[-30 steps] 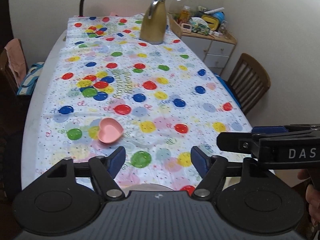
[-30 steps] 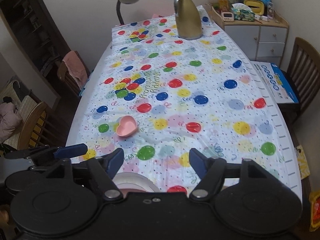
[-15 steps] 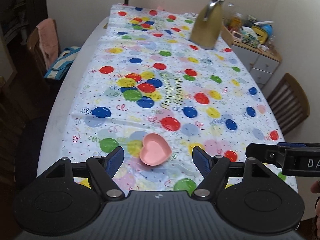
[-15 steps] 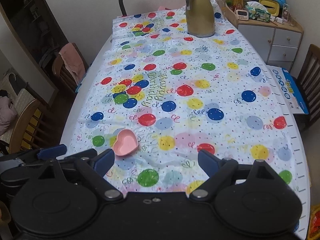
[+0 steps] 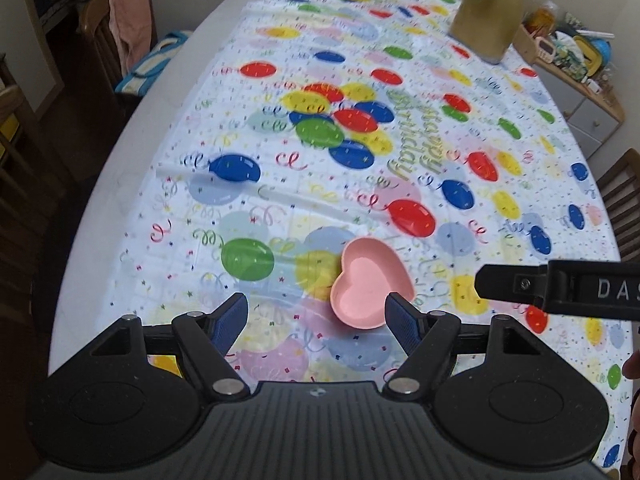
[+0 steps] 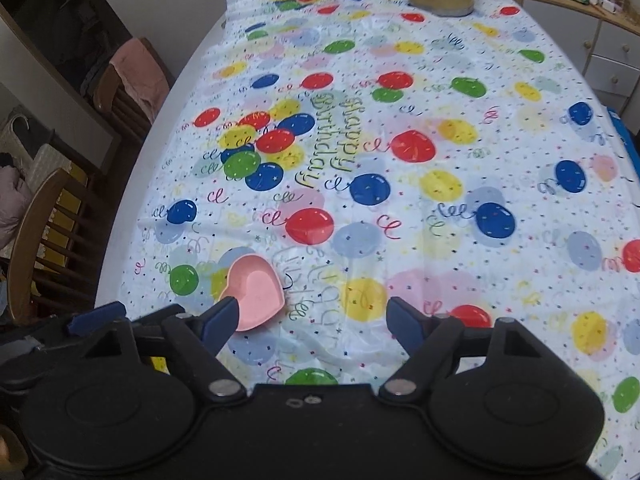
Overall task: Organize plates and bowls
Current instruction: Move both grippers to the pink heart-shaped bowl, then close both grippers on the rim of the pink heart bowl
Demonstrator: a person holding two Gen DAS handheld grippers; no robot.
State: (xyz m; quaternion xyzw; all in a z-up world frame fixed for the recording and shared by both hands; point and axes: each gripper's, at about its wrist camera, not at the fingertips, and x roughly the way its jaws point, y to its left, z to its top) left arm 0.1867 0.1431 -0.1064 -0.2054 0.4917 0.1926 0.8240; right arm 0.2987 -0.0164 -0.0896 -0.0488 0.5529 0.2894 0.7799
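A pink heart-shaped bowl (image 5: 370, 286) lies on the balloon-print tablecloth (image 5: 280, 168) near the table's front. My left gripper (image 5: 316, 320) hovers open just above and in front of it, the bowl close to its right finger but not gripped. In the right wrist view the same bowl (image 6: 256, 292) shows past the left finger of my right gripper (image 6: 312, 320). That gripper's jaws are closing with only cloth between them. The right gripper's black arm (image 5: 560, 286) crosses the left wrist view at the right.
A gold thermos jug (image 5: 490, 12) stands at the table's far end. Wooden chairs (image 6: 48, 240) stand along the left side, one draped with a pink cloth (image 5: 128, 12). A cluttered drawer cabinet (image 6: 600, 20) stands at the far right, and another chair (image 5: 622, 200) at the right.
Both grippers have moved forward and down over the table, so the pink bowl now lies close in front of the left fingers. The plate once under the grippers has left view.
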